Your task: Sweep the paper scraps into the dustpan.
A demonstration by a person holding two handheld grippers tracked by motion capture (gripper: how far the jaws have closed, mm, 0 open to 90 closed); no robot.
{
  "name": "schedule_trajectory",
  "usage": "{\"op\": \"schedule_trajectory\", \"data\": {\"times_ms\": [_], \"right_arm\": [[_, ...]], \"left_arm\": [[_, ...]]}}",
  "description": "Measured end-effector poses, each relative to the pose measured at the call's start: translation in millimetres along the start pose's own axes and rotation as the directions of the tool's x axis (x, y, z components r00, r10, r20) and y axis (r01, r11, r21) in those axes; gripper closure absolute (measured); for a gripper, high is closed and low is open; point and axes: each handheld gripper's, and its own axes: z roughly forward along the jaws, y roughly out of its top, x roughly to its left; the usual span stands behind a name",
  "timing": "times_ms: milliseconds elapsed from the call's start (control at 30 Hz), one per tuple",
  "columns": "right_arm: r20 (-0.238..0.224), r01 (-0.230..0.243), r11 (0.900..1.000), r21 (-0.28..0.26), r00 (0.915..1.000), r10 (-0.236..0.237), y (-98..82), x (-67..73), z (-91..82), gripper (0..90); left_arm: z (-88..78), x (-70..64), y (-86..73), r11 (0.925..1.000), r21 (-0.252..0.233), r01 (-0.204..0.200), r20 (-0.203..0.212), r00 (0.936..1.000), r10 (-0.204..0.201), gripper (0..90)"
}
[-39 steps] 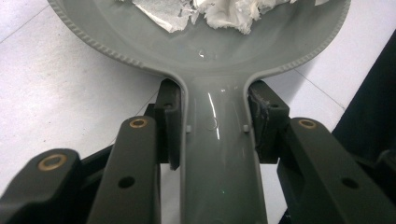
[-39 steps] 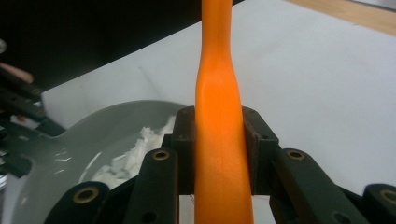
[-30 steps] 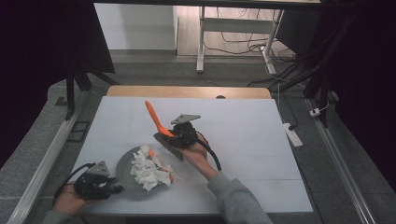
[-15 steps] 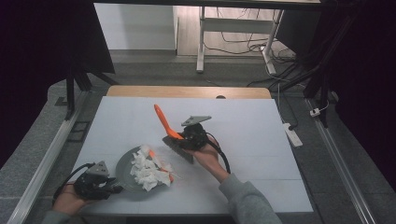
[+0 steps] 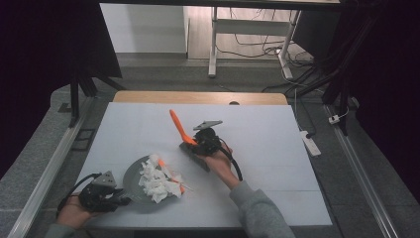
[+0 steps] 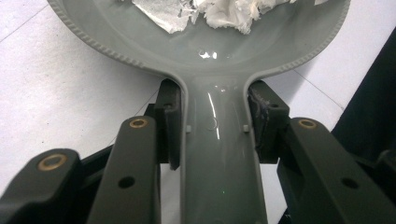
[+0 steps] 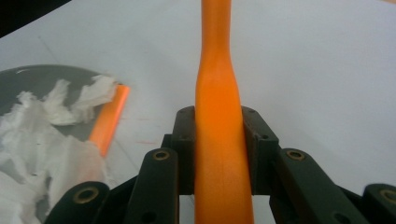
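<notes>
The right tongs (image 5: 190, 141), clamped on the orange spatula (image 5: 177, 126), have drawn back from the pan (image 5: 130, 174); left tongs (image 5: 118, 201) grip its handle. Scraping looks finished.

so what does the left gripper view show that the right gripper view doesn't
Left gripper view: the left gripper shut on the grey pan's handle, with the beaded rim close up.

Right gripper view: the right gripper shut on an orange handle, with an orange stick lying at the pan's edge.

Both: the grey pan, the torn white paper in it, and the white table.
</notes>
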Motion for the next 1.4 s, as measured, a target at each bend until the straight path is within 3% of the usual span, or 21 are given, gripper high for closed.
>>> {"op": "schedule_trajectory", "data": {"times_ms": [133, 300, 333, 400, 433, 500, 633, 867, 967, 1200, 1400], "right_arm": [[-0.036, 0.038, 0.999, 0.011, 0.9986, -0.038, 4.1, 26.1, 11.0, 70.3], [-0.129, 0.037, 0.999, 0.009, 0.991, -0.036, 4.5, 56.9, 19.4, 70.3], [-0.163, 0.03, 0.999, 0.011, 0.9862, -0.028, 4.6, 63.1, 20.1, 70.3], [-0.257, -0.013, 1.0, -0.006, 0.9663, 0.01, 6.6, 69.8, 17.3, 70.3], [-0.271, -0.017, 0.999, -0.027, 0.9625, 0.009, 8.4, 71.2, 13.9, 70.3], [-0.251, -0.005, 0.999, -0.051, 0.9678, -0.008, 13.2, 69.8, 5.2, 70.3], [-0.173, -0.009, 0.996, -0.092, 0.9849, -0.007, 18.9, 51.0, -12.6, 70.3], [-0.1, -0.038, 0.994, -0.106, 0.9946, 0.027, 17.5, 22.4, -29.1, 70.3], [-0.057, -0.019, 0.996, -0.087, 0.9982, 0.014, 14.0, 16.3, -26.7, 70.3], [-0.014, -0.022, 0.999, -0.031, 0.9997, 0.021, 3.3, 7.5, -9.3, 70.2], [-0.053, -0.015, 1.0, -0.008, 0.9985, 0.014, -0.5, 24.9, 6.3, 70.3]], "left_arm": [[0.0, -0.7, 0.5, 1.0, 0.002, -0.003, -0.002, 1.0, 0.003, 61.9], [1.1, -2.1, 2.0, 1.0, 0.003, -0.009, -0.001, 1.0, 0.009, 61.9], [1.1, -2.1, 2.0, 0.9999, 0.002, -0.01, -0.001, 0.9999, 0.01, 61.9], [0.8, -2.2, 1.8, 0.9999, -0.001, -0.011, -0.002, 0.9999, 0.011, 61.9], [0.9, -2.1, 1.8, 0.9999, -0.001, -0.011, -0.002, 0.9999, 0.011, 61.9], [1.5, -1.9, 1.6, 1.0, -0.001, -0.009, 0.0, 1.0, 0.009, 61.9], [1.5, -1.9, 1.8, 1.0, 0.0, -0.008, 0.001, 1.0, 0.008, 61.9], [2.3, -2.2, 2.5, 1.0, -0.001, -0.005, 0.001, 1.0, 0.005, 61.9], [2.3, -2.2, 2.5, 1.0, -0.001, -0.003, 0.002, 1.0, 0.003, 61.9], [2.5, -2.2, 2.8, 1.0, -0.002, -0.004, 0.001, 1.0, 0.004, 61.9], [5.0, -5.0, 6.9, 1.0, -0.001, -0.006, 0.004, 1.0, 0.006, 61.9]]}}
